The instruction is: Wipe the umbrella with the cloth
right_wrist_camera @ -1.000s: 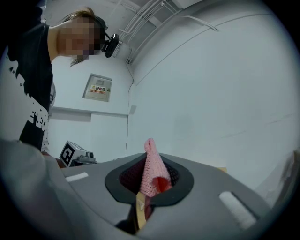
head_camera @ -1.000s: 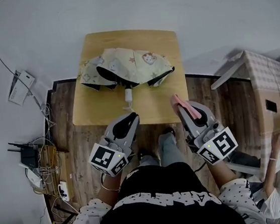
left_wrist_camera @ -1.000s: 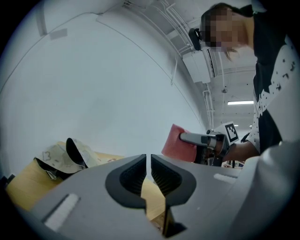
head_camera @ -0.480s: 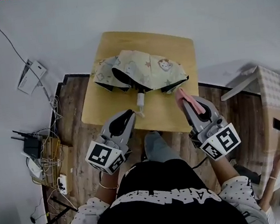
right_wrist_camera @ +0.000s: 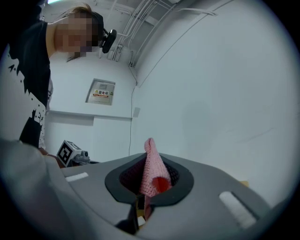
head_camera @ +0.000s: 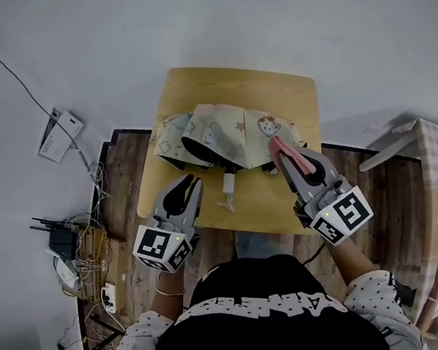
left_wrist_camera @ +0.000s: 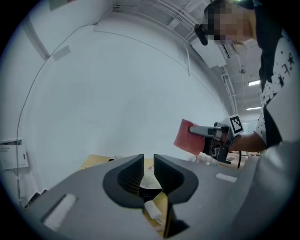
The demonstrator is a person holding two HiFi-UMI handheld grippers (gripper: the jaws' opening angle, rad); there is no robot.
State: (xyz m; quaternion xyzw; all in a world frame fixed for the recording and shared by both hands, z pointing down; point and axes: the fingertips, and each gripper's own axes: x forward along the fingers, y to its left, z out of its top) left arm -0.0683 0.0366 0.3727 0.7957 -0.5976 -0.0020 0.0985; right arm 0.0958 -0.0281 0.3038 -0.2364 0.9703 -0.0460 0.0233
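So the umbrella (head_camera: 226, 134), a cream patterned one, is being left lying collapsed across the far half of the wooden worktop (head_camera: 247, 79), with its white handle (head_camera: 228, 186) being pointed back toward the person. The pink cloth (head_camera: 295, 159) is being pinched tight in the right gripper (head_camera: 288, 154), whose jaws are being pressed onto it. The cloth's free end is being poked out past the tips, right at the umbrella's right-hand edge; whether it's actually touching the fabric can't be told. The left gripper (head_camera: 190, 182) is being held just left of the handle, near the umbrella's near edge but apart from it. Its jaws have just been opening and are being kept a small crack apart. Nothing is being gripped in that gap, and only the umbrella and handle are being seen through it, further on.
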